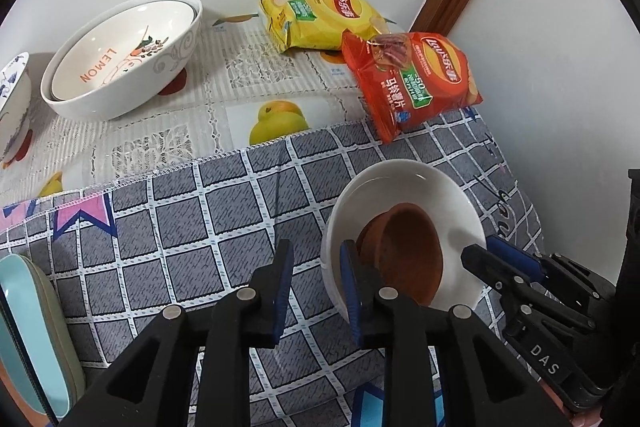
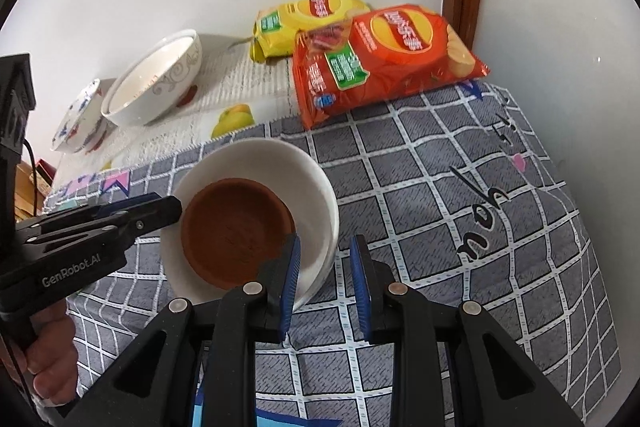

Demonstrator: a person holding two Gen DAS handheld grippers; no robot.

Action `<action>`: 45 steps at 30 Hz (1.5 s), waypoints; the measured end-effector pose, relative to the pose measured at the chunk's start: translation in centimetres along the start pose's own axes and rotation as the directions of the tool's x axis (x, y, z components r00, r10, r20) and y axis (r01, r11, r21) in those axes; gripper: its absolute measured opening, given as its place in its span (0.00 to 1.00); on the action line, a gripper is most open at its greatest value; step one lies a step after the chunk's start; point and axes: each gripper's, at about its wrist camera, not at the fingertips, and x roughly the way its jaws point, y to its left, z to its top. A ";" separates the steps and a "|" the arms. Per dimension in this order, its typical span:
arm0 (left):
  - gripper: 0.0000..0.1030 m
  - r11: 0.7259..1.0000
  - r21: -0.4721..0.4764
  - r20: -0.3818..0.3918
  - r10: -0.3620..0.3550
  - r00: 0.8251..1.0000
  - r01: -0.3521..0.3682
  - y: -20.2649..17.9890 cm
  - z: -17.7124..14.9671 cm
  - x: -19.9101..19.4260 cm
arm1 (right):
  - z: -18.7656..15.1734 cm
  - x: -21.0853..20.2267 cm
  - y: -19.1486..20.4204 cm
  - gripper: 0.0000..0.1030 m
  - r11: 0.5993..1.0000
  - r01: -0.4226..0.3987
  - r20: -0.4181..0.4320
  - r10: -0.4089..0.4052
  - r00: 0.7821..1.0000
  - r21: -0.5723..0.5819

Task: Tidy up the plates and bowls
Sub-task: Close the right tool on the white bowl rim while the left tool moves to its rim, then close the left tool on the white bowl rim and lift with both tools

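Note:
A white bowl [image 1: 452, 203] [image 2: 256, 159] stands on the grey checked cloth [image 1: 180, 227] with a brown clay dish [image 1: 408, 247] [image 2: 236, 231] leaning inside it. My left gripper [image 1: 316, 291] [image 2: 160, 211] hovers at the bowl's left rim, slightly open, with only cloth showing between its blue pads. My right gripper [image 2: 326, 279] [image 1: 492, 255] straddles the bowl's right rim, one finger inside and one outside. A strip of cloth shows between the rim and the outer pad. A large white "LEMON" bowl [image 1: 120, 67] [image 2: 156, 83] nests in another at the back left.
A blue-patterned bowl [image 1: 12, 99] [image 2: 80, 119] sits left of the nested bowls. Yellow [image 1: 320, 19] and red [image 1: 412, 83] chip bags lie by the wall at the back. A teal plate [image 1: 32, 339] lies at the near left edge. A hand [image 2: 48, 367] grips the left tool.

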 end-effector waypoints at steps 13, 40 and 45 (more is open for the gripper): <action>0.25 0.999 0.020 -0.041 0.047 0.998 -0.046 -0.5 0.2 1.9 | 0.9 2.2 -0.9 0.26 0.996 0.049 -0.061 -0.044 0.997 0.075; 0.26 0.998 0.022 -0.064 0.054 0.997 -0.052 -0.4 -0.1 4.0 | 1.1 3.6 -1.5 0.43 0.992 0.087 -0.059 -0.082 0.995 0.094; 0.26 0.999 0.010 -0.063 0.044 0.997 -0.043 -0.2 -0.1 4.1 | 1.3 3.7 -1.4 0.43 0.993 0.092 -0.075 -0.086 0.993 0.079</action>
